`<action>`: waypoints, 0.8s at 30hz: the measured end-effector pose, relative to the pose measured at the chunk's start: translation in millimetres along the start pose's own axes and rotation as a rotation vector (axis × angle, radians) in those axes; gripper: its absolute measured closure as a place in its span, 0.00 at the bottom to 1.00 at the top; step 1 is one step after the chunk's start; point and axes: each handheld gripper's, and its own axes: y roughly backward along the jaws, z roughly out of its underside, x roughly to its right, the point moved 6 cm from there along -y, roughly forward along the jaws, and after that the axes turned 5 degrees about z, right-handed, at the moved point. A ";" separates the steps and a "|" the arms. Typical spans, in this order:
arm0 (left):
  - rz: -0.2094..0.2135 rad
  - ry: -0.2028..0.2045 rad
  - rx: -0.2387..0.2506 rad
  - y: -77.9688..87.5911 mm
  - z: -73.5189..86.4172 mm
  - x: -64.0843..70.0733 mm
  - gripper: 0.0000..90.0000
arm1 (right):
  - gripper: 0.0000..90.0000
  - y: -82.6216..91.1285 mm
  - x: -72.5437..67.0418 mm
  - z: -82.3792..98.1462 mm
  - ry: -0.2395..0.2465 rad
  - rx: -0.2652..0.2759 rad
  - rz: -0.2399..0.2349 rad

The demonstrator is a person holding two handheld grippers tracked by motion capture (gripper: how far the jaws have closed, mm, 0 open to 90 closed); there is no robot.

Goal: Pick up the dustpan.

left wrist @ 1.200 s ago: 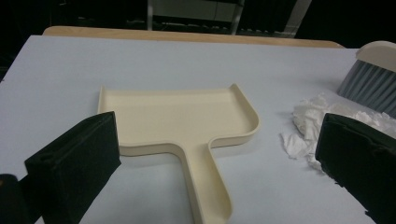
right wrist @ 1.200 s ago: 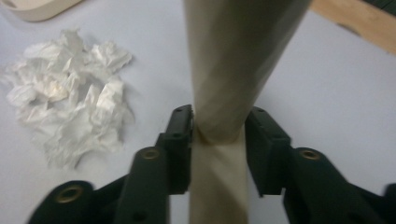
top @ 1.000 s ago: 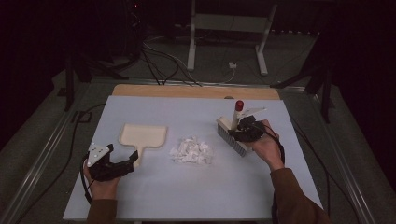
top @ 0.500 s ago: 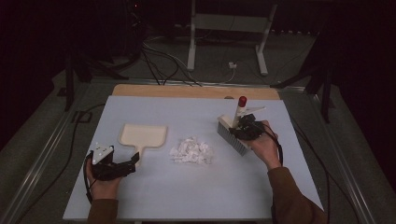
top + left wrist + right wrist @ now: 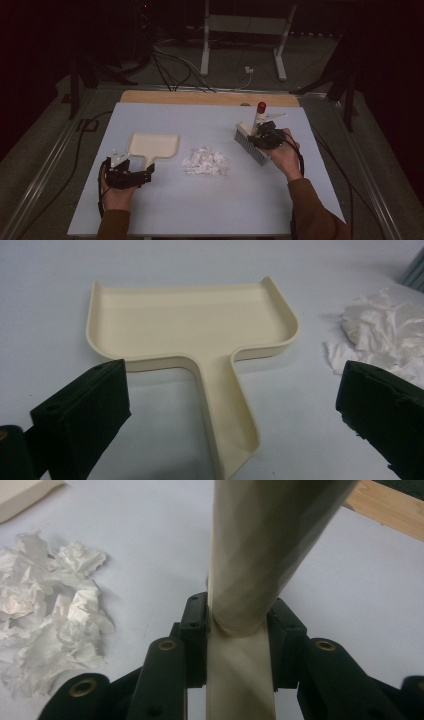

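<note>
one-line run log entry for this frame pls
right gripper: shut on brush handle | left gripper: open, astride dustpan handle, no contact | paper scraps: unswept, mid-table

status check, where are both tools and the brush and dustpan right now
Right tool shut on brush handle. Left tool open, astride dustpan handle, not gripping. Paper scraps between pan and brush, nothing in the way.

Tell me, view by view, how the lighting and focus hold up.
High view: the table is evenly lit, the room beyond dark, focus soft. Left gripper view: the dustpan is sharp with soft shadows; the near jaws blur slightly. Right gripper view: the brush handle is close, dim and out of focus; the paper scraps are brighter and clearer.
</note>
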 end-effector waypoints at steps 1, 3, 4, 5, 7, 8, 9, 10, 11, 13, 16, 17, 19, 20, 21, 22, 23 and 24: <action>-0.002 0.000 -0.007 -0.7 0.4 0.0 0.03 | 0.75 0.4 0.8 0.2 0.001 0.001 0.003; -0.007 -0.003 -0.018 -2.2 1.0 -0.2 0.03 | 0.75 1.3 1.8 0.3 -0.001 0.002 0.008; -0.009 -0.004 -0.023 -3.1 1.3 -0.1 0.04 | 0.75 1.6 2.5 0.4 -0.001 0.002 0.011; -0.015 -0.005 -0.032 -4.0 1.7 0.0 0.04 | 0.75 1.8 3.1 0.4 -0.001 0.002 0.014; -0.018 -0.013 -0.051 -6.1 2.7 0.4 0.05 | 0.75 2.0 3.6 0.6 0.000 0.000 0.014; -0.025 -0.017 -0.060 -7.2 3.1 0.2 0.05 | 0.75 2.1 3.9 0.6 0.002 0.000 0.017; -0.026 -0.018 -0.069 -8.2 3.5 0.2 0.05 | 0.75 2.2 4.0 0.7 0.004 -0.001 0.019; -0.025 -0.018 -0.076 -9.1 3.9 0.2 0.06 | 0.75 2.3 4.2 0.7 0.004 -0.001 0.021; -0.030 -0.018 -0.085 -10.1 4.3 0.1 0.06 | 0.75 2.3 4.4 0.8 0.004 -0.002 0.022; -0.035 -0.021 -0.099 -11.8 5.0 0.1 0.07 | 0.75 2.3 4.5 0.9 0.003 -0.003 0.020; -0.050 -0.019 -0.117 -13.9 6.0 -0.4 0.07 | 0.75 1.9 4.0 0.9 0.008 -0.003 0.020; -0.050 -0.017 -0.120 -14.4 6.2 -0.5 0.07 | 0.75 1.8 3.8 1.0 0.010 -0.003 0.021; -0.049 -0.017 -0.128 -15.1 6.8 -0.8 0.07 | 0.75 1.7 3.1 1.0 0.011 -0.003 0.019; -0.054 -0.016 -0.131 -15.6 7.2 -0.9 0.07 | 0.75 1.6 2.9 1.0 0.013 -0.003 0.019; -0.057 -0.020 -0.139 -15.9 7.7 -1.1 0.07 | 0.75 1.6 2.8 1.0 0.015 -0.003 0.019; -0.056 -0.018 -0.142 -16.4 8.1 -0.9 0.07 | 0.75 1.6 2.7 1.0 0.016 -0.003 0.020; -0.061 -0.021 -0.147 -16.8 8.6 -0.9 0.07 | 0.75 1.6 2.6 1.0 0.017 -0.002 0.019; -0.066 -0.025 -0.151 -17.2 8.9 -0.7 0.07 | 0.75 1.6 2.4 1.0 0.018 -0.003 0.019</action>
